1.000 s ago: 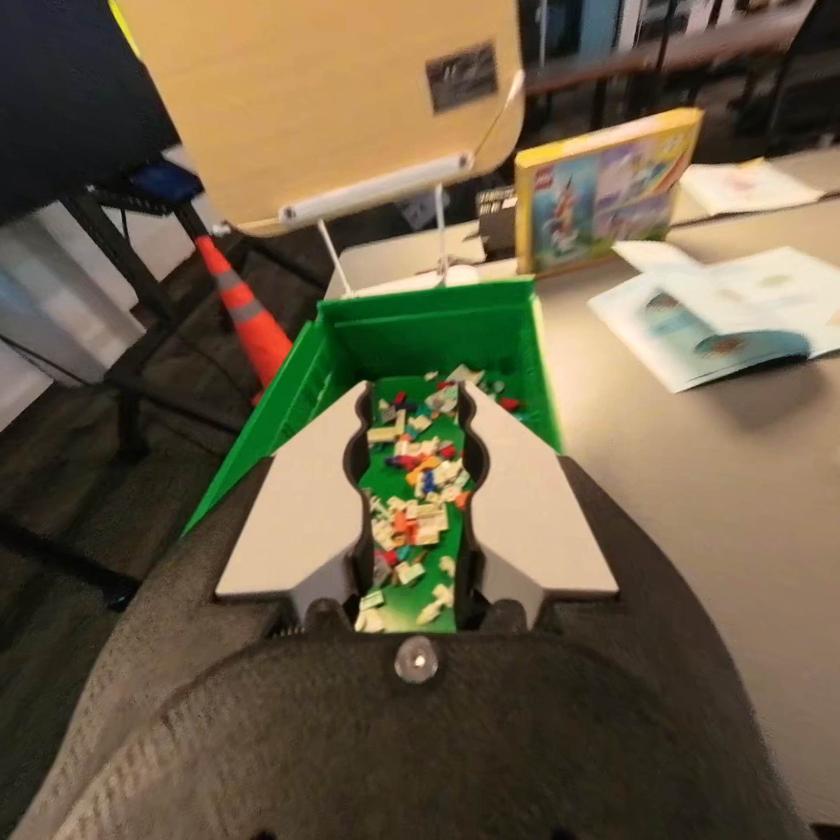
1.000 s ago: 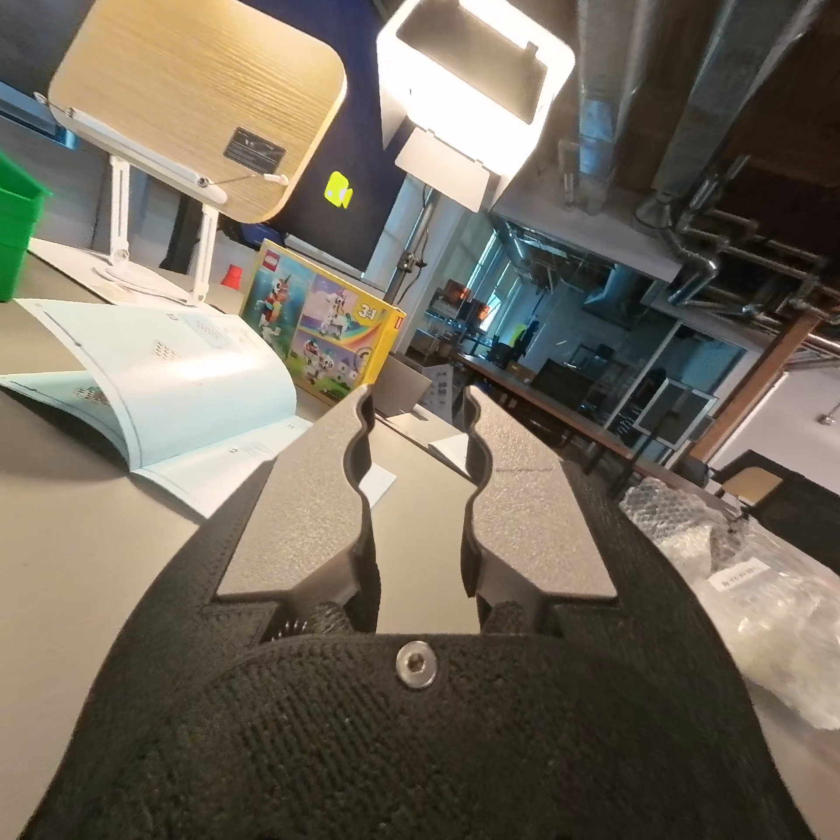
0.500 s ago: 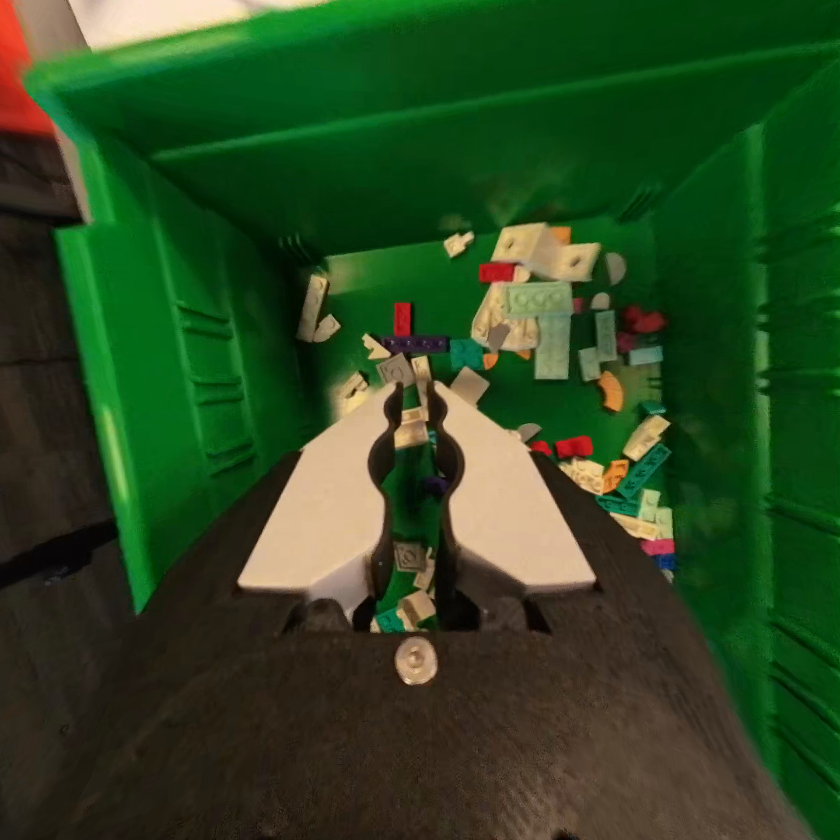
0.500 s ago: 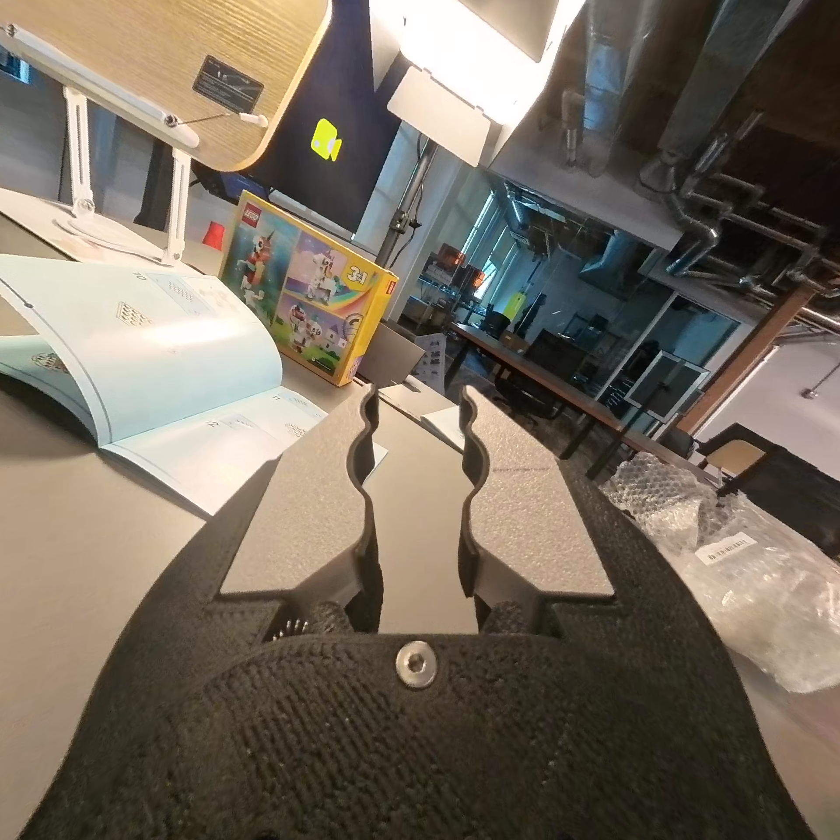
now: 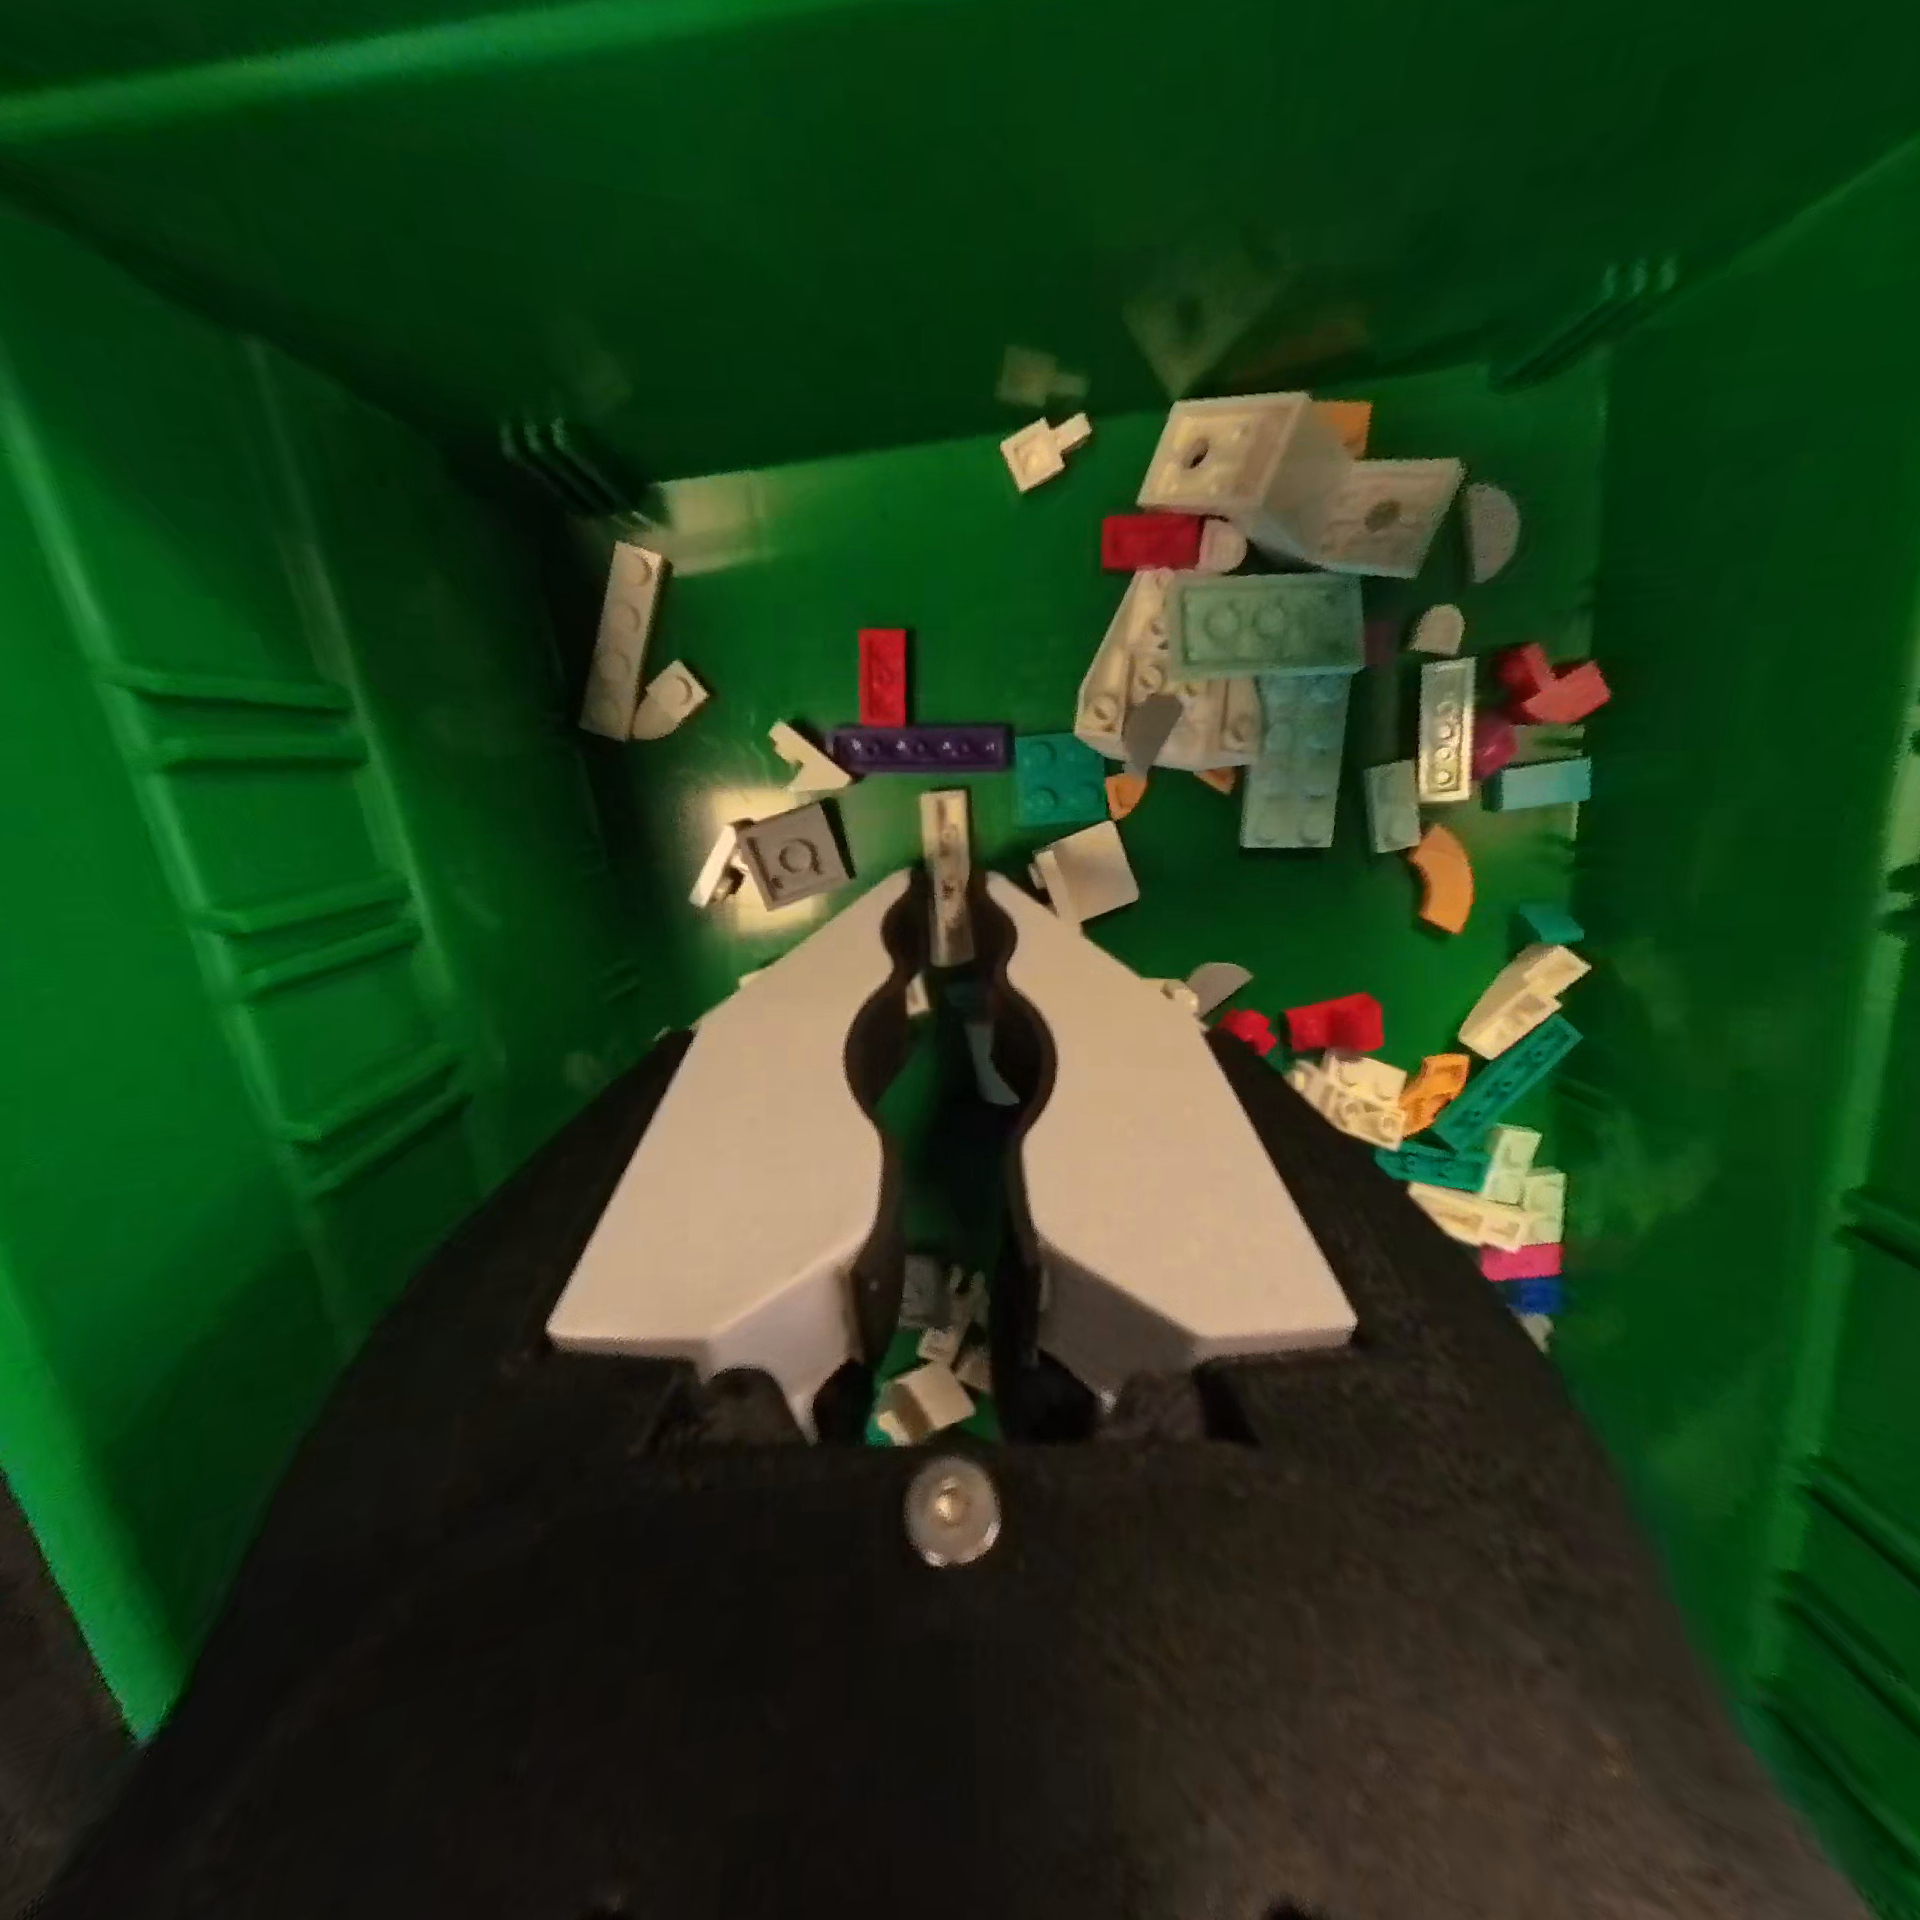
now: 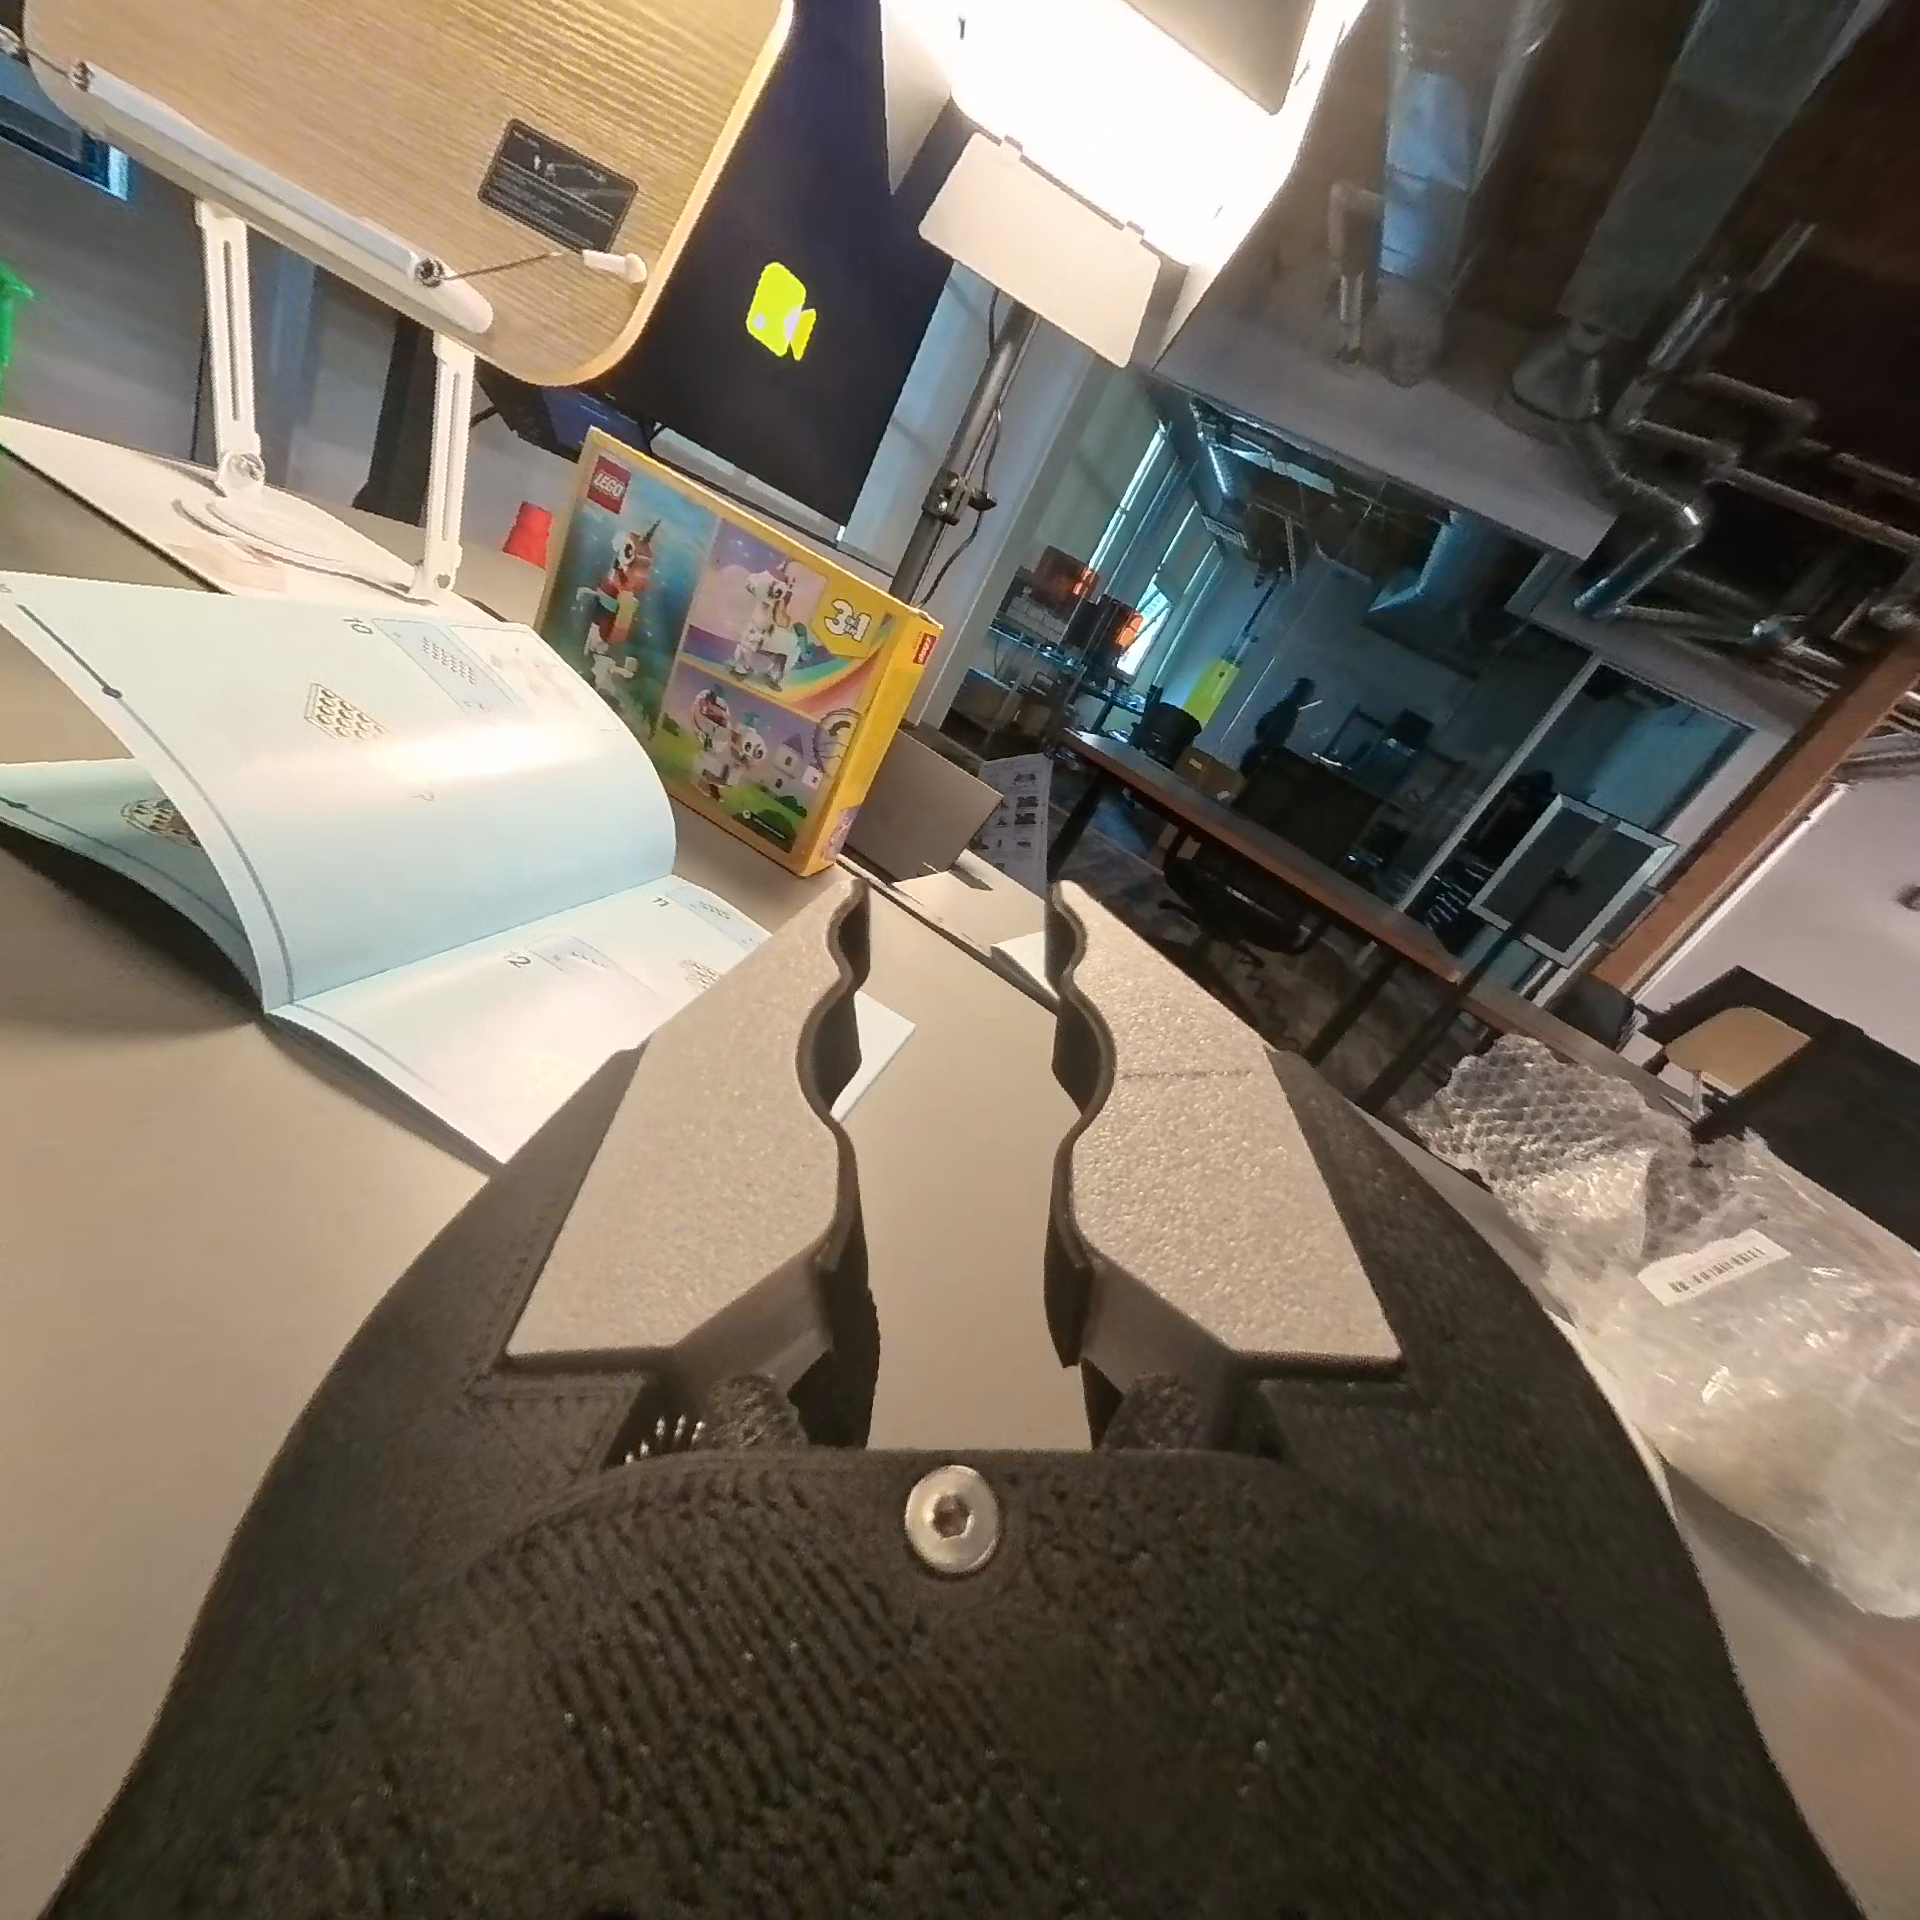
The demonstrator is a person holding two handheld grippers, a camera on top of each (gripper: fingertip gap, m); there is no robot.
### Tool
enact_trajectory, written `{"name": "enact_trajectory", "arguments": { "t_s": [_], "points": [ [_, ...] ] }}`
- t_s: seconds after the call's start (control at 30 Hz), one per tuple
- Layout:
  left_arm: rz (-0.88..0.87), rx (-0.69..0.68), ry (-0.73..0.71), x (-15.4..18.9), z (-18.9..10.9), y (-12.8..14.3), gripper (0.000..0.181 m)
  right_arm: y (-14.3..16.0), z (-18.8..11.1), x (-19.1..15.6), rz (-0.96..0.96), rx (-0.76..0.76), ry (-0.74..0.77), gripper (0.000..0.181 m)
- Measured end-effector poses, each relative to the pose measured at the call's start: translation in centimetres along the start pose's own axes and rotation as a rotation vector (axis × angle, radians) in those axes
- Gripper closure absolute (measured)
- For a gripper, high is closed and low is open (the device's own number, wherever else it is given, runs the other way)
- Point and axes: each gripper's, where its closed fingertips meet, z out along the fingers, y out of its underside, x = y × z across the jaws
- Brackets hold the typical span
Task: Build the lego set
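My left gripper point(image 5: 948, 888) is deep inside the green bin point(image 5: 312, 831) and is shut on a narrow white lego plate point(image 5: 945, 873) that sticks out past its tips. Several loose lego pieces lie on the bin floor, among them a purple strip point(image 5: 920, 746), a red plate point(image 5: 885, 675) and a pale green brick point(image 5: 1268, 632). My right gripper point(image 6: 954, 914) is open and empty, low over the grey table point(image 6: 156, 1195). The open instruction booklet point(image 6: 343, 790) lies to its left, and the yellow lego box point(image 6: 727, 665) stands behind it.
The bin walls close in on the left gripper on three sides. In the right wrist view a wooden board on a white stand point(image 6: 343, 187) is at the back left and bubble wrap point(image 6: 1683, 1351) lies at the right. A lit lamp panel point(image 6: 1091, 125) hangs above. The left gripper's tips are roughly 50 cm from the right gripper's. From my left tips it is roughly 6 cm to the pale green brick point(image 5: 1268, 632); from my right, 45 cm.
My left gripper went from above the bin down to its floor and closed on the white plate. My right gripper stayed open and turned a little to the left.
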Motion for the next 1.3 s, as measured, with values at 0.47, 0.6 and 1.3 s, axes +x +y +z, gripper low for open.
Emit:
{"name": "enact_trajectory", "arguments": {
  "t_s": [0.47,0.6,1.3],
  "points": [
    [0.462,0.859,0.099,19.5,-16.8,-6.0,0.174,-2.7,-0.7,-1.4,-0.069,0.108,-0.040,0.152],
    [0.598,0.942,0.573,31.7,-17.5,-3.3,0.174,-5.9,-2.3,-5.4,0.049,0.250,-0.334,0.162],
    [0.408,0.671,1.308,41.9,-12.6,-1.4,0.174,-11.6,-9.9,-15.2,0.700,0.216,-1.384,0.175]
  ]
}}
